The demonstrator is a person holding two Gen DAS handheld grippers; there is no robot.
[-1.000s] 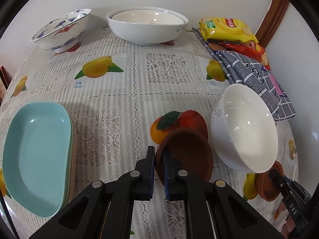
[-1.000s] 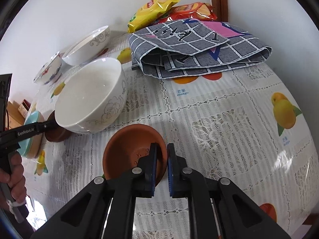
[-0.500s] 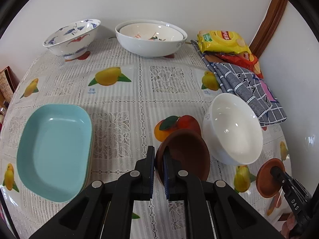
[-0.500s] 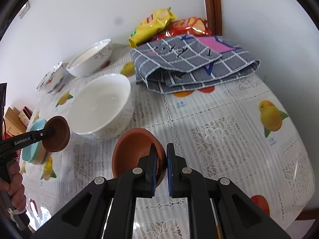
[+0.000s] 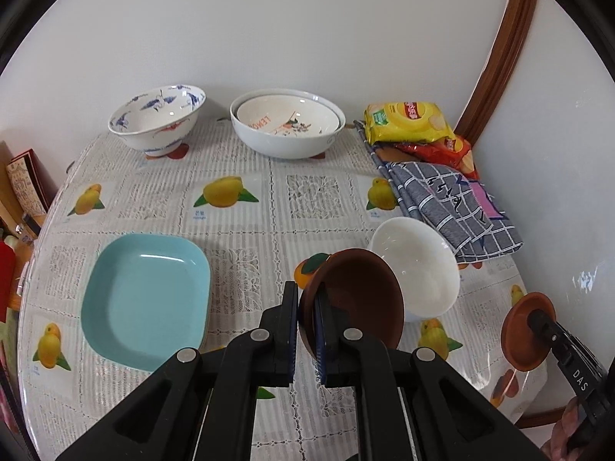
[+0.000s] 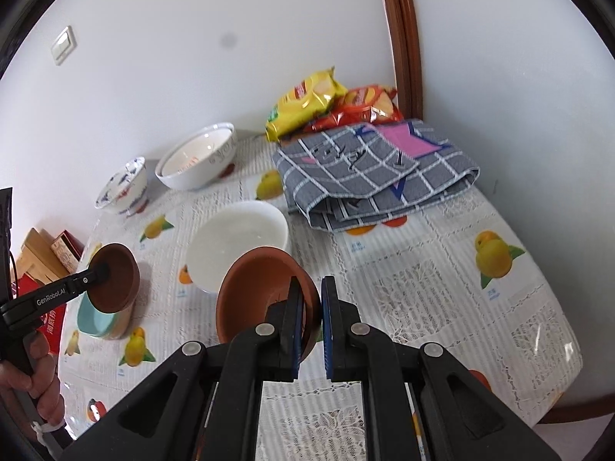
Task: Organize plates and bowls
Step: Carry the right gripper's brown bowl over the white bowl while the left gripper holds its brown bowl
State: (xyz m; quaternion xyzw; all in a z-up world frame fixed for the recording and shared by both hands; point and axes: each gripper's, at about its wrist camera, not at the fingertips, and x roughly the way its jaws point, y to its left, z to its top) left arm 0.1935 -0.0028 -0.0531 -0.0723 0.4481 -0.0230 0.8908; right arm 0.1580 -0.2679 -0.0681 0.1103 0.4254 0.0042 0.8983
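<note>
Pinching a rim looks the only workable hold on these small saucers: stiff, light, probably brittle and slick. The left claw [image 5: 305, 309] is closed on the rim of a dark brown saucer [image 5: 361, 299], the right claw [image 6: 309, 307] closed on a terracotta saucer [image 6: 257, 288]; both hang tilted, clear of the worktop [image 5: 238, 238], beside the white bowl [image 5: 419, 257].

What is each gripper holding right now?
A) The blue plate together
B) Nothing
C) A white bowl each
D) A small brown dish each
D: the left gripper pinches the rim of a brown dish, and the right gripper pinches another brown dish.
</note>
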